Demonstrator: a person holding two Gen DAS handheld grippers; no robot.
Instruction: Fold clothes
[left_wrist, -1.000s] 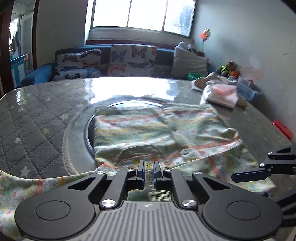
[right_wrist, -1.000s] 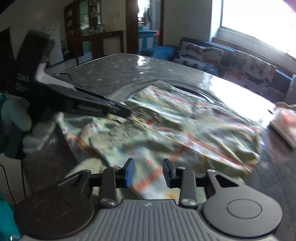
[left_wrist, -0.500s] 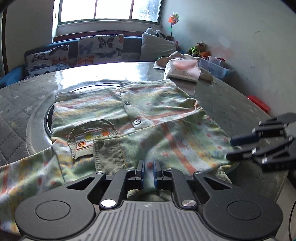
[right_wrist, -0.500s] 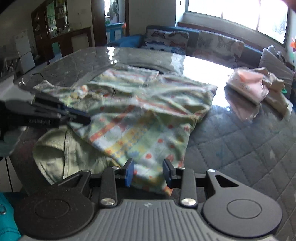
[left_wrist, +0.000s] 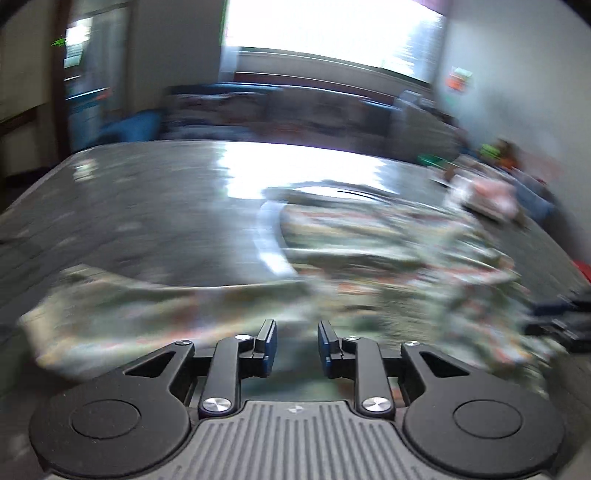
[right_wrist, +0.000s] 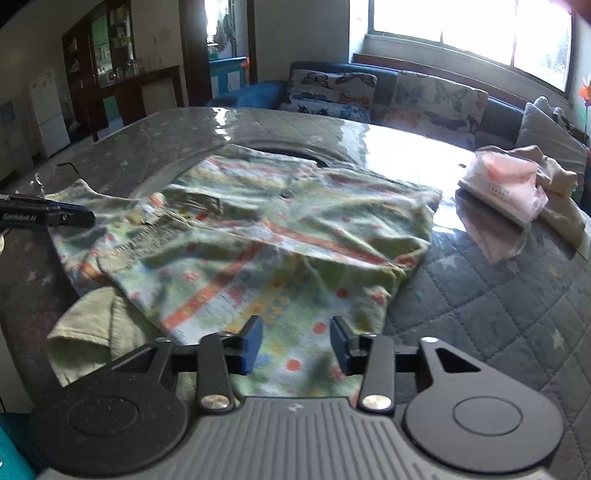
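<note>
Left wrist view
Step in hand: judged as letting go after laying the shirt (left_wrist: 388, 258) flat on the surface (left_wrist: 147, 206); this view is badly blurred.
Left tongs (left_wrist: 297, 345): jaws opening, a narrow gap, nothing pinched; cloth lies beyond and below the tips.
Sleeve: a blurred strip of the same fabric stretches out to the left.

Right wrist view
Shirt: spread across the quilted, star-printed surface, over a round inset, near edge under the tool.
Right tongs (right_wrist: 296, 345): jaws opening, moderately wide, hem showing between but not pressed.
Cloth: thin, soft, wrinkled; pale green with orange stripes and dots, buttons, ribbed collar.
Folded pile (right_wrist: 506, 184): pink and cream, well apart.
Next move: probably regrip a sleeve or side edge to fold inward.
</note>
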